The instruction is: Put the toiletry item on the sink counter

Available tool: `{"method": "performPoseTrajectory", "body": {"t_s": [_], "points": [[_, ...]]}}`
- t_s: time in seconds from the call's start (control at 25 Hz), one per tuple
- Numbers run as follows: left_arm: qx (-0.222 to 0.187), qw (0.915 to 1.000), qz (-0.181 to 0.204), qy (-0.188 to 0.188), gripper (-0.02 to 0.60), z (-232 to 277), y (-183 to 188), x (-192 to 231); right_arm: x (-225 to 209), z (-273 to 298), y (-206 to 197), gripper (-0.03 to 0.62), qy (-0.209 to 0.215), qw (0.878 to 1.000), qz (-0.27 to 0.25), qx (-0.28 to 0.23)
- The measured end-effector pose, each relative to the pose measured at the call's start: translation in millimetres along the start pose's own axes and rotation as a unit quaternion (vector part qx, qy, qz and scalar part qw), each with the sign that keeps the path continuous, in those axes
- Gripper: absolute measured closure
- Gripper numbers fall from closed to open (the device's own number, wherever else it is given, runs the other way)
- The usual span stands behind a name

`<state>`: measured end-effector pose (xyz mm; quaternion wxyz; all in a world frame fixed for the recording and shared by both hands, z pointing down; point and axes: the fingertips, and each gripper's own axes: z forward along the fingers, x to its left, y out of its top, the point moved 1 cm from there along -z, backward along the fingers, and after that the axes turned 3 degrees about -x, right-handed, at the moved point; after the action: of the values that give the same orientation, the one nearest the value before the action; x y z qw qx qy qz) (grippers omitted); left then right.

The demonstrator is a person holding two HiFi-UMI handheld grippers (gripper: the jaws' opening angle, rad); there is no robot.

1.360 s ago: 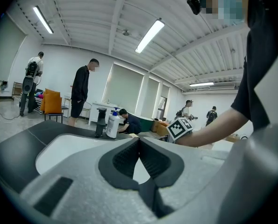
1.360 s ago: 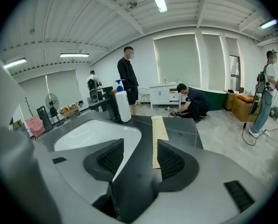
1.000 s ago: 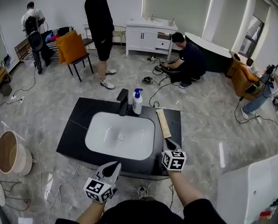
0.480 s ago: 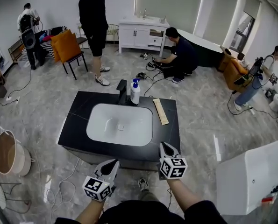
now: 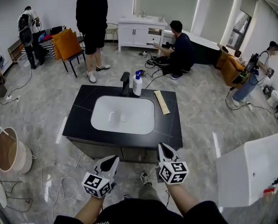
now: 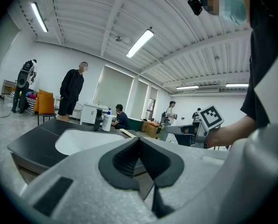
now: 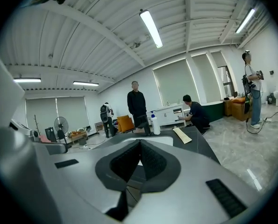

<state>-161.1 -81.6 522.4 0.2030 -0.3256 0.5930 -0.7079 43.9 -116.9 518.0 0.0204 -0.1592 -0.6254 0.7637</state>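
Counter: a dark slab on a floor-standing cabinet in the middle of an open room. Everything the task needs sits on it.
Basin: white and sunk into the counter's centre, with nothing in it.
Left gripper: fingers pressed together with nothing between them. It is held on the near side of the counter, apart from its edge.
Right gripper: fingers also pressed together and empty. It too is short of the near edge and well away from the tan piece.
Flat tan piece: a long, thin strip lying flat on the counter just right of the basin, angled slightly. This is most likely the toiletry item, though the pictures are too small to say what it is.
Pump bottle: white with a blue head, upright at the back edge of the counter behind the basin.
Faucet: black, just left of the bottle.
Done, as judged: the item rests on the counter and neither gripper holds anything, so the placing looks complete.
Left to do: nothing visible beyond pulling the hands clear.
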Motion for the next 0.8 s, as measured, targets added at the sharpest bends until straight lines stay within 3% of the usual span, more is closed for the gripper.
{"method": "performPoseTrajectory", "body": {"t_s": [0.28, 0.8], "points": [[-0.009, 0.9999, 0.006, -0.005, 0.574, -29, -2, -5, 37, -36, -5, 0.595, 0.012, 1.0, -0.009, -0.024], [-0.026, 0.9996, 0.009, -0.005, 0.574, -68, -5, -18, 85, -73, -19, 0.595, 0.028, 0.999, -0.036, -0.022]]}}
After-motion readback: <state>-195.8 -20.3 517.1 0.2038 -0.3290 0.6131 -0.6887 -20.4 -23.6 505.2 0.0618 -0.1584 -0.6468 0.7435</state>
